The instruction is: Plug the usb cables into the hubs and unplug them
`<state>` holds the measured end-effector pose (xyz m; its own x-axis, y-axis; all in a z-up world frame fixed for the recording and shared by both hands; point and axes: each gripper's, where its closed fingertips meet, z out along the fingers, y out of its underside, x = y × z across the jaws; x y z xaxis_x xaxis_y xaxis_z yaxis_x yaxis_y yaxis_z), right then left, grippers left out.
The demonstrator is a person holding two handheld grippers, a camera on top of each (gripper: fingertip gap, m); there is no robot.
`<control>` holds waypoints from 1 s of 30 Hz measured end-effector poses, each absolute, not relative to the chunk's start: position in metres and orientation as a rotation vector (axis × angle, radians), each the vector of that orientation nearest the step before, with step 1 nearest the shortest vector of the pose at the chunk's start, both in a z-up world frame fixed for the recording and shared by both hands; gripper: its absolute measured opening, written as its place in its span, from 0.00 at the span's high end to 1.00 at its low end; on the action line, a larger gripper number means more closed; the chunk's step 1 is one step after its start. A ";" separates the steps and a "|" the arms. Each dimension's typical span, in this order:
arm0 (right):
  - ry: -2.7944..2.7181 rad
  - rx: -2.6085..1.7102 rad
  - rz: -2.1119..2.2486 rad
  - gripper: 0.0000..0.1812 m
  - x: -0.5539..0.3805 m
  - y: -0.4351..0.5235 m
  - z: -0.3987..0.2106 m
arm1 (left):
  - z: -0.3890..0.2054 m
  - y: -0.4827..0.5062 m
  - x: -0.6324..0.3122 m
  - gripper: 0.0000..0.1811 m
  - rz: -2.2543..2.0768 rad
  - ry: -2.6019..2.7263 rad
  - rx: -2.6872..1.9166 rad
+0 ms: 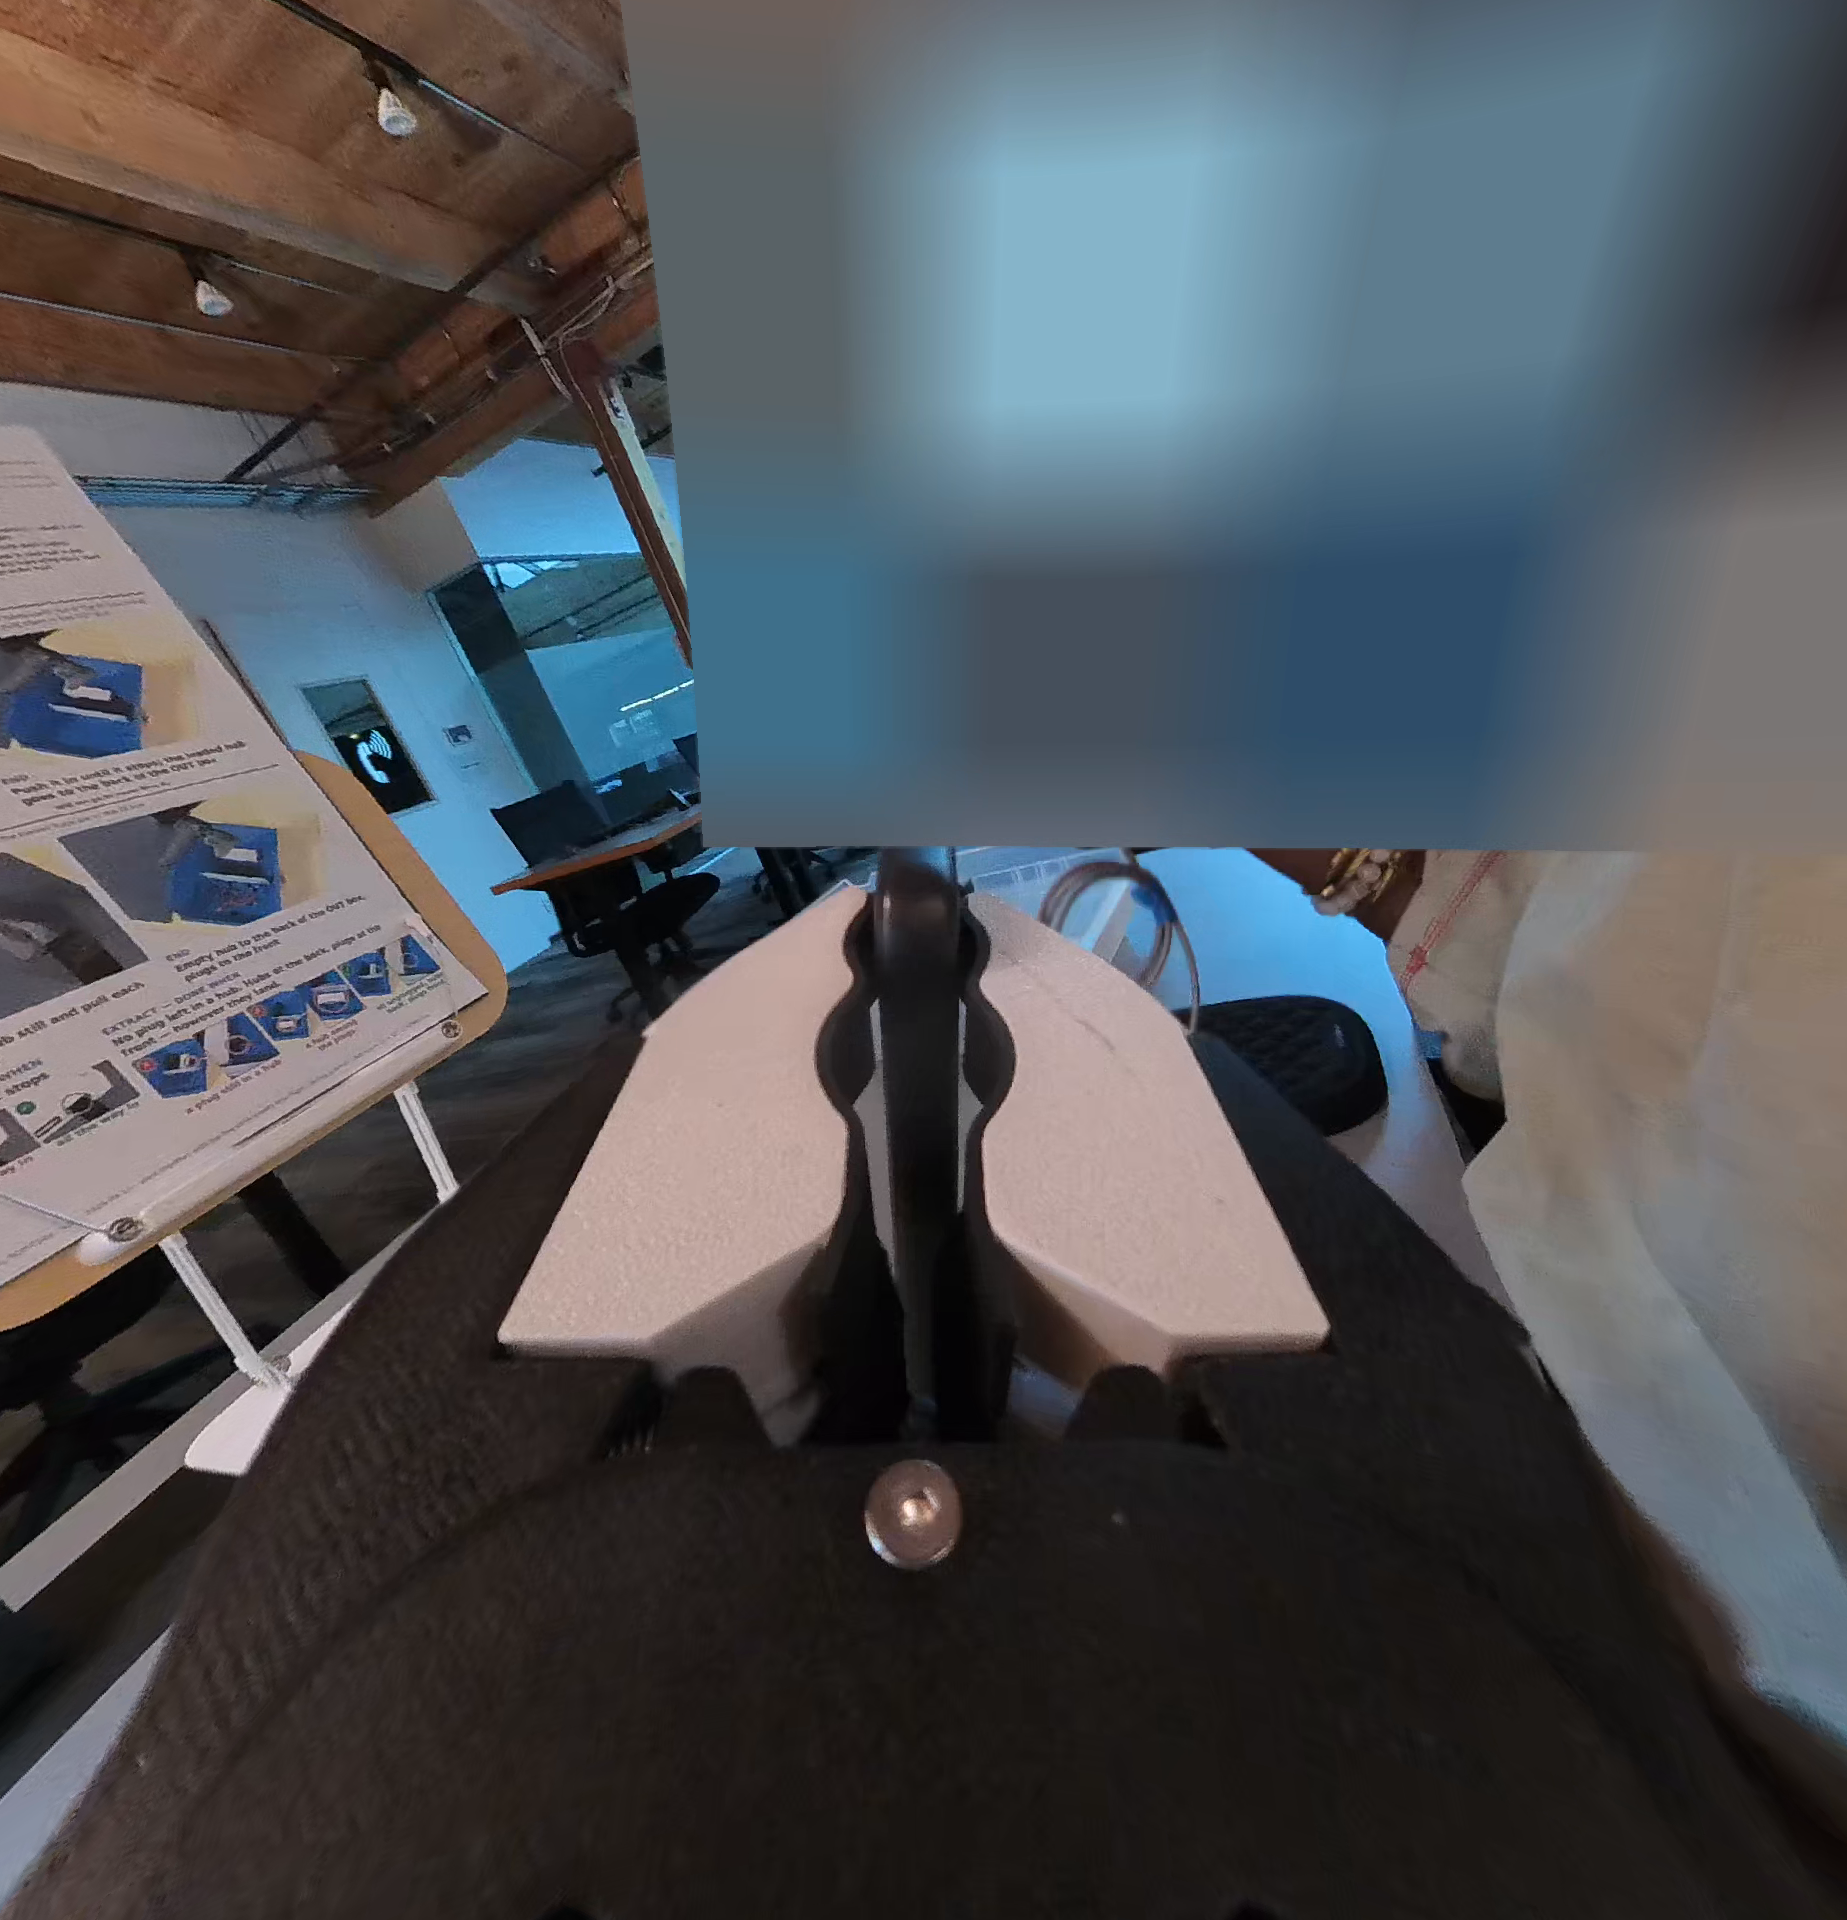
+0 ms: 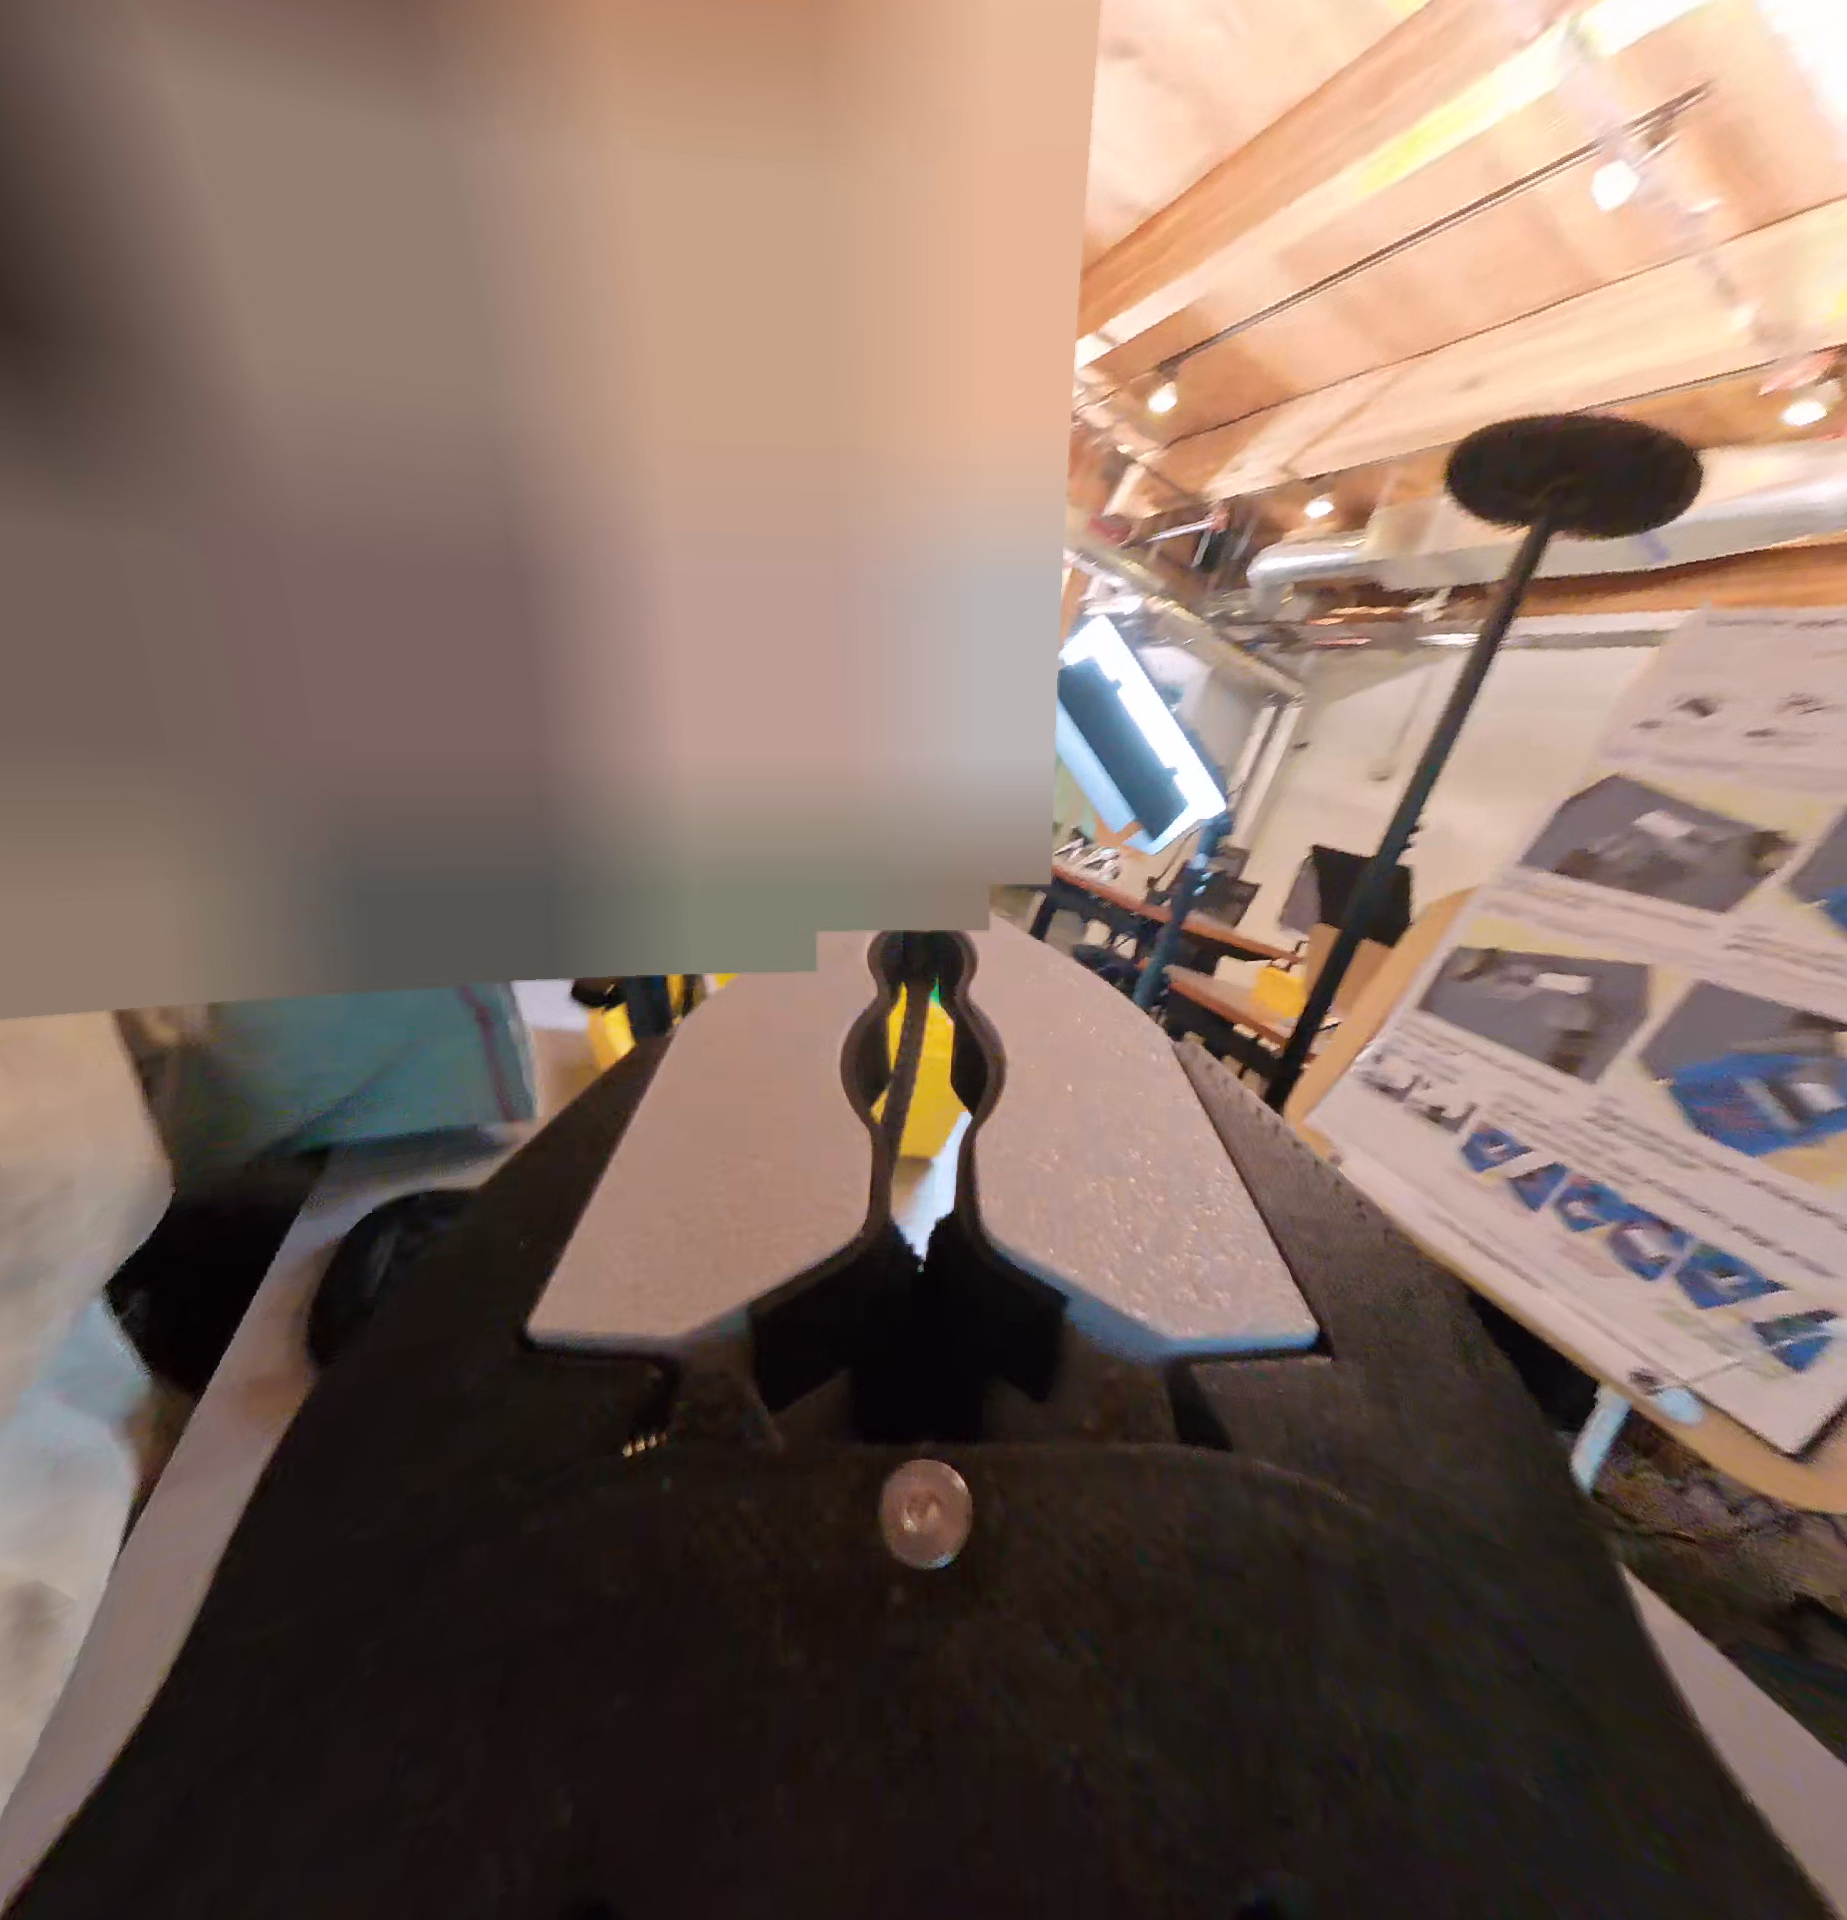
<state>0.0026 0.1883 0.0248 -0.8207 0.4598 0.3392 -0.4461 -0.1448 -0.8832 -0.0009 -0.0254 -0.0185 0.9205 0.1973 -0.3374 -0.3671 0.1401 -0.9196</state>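
Left hand-held gripper point(image 1: 917, 914) is clenched, its pale fingers point(image 1: 732, 1122) pressed onto a dark slim piece point(image 1: 919, 1091) that fills the slot between them. It could be a plug body or a cable, and the top end is lost under the blur, so no call on which.

Right hand-held gripper point(image 2: 919, 961) is also closed down, with only a sliver of gap. A thin black cord point(image 2: 898, 1060) runs up through it and looks pinched near the tips, with a speck of green there.

Both cameras are tipped up at the ceiling beams, well off the work. No hub shows in either view, and that's the problem. Beyond the left gripper a loose grey cable coil point(image 1: 1116, 925) lies by the white bench point(image 1: 1418, 1153), with a cream sleeve point(image 1: 1677, 1195) close on the right. An instruction board point(image 1: 202, 883) stands off to the left; the right view has it too point(image 2: 1677, 987), beside a black pole stand point(image 2: 1418, 790).

My read is that this is a carry between plug actions, with cable in hand and no socket lined up. The next move calls for dropping both wrists to the bench, finding a hub, bracing it with one gripper and squaring the plug to a port before pushing.
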 end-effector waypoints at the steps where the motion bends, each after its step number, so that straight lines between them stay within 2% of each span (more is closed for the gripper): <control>1: -1.507 -0.039 2.012 0.97 0.002 0.195 0.036 | -0.020 -0.023 -0.001 0.93 0.419 0.146 -1.369; 10: -1.215 -0.155 1.767 0.97 -0.006 0.270 0.152 | -0.035 -0.009 0.003 0.93 0.462 0.172 -1.385; 14: -1.205 -0.186 1.565 0.97 -0.021 0.303 0.173 | -0.041 -0.004 0.006 0.93 0.427 0.178 -1.379; 19: -1.258 -0.248 1.326 0.97 -0.054 0.342 0.148 | -0.042 0.000 0.005 0.93 0.423 0.169 -1.368; 30: -1.409 -0.331 1.292 0.97 -0.106 0.380 0.040 | -0.048 0.011 0.001 0.93 0.430 0.164 -1.409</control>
<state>-0.1061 0.3801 0.0402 -0.3212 0.7898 0.5226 -0.4525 0.3568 -0.8173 0.0007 0.0108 -0.0477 0.9121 0.1934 -0.3615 -0.3848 0.0996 -0.9176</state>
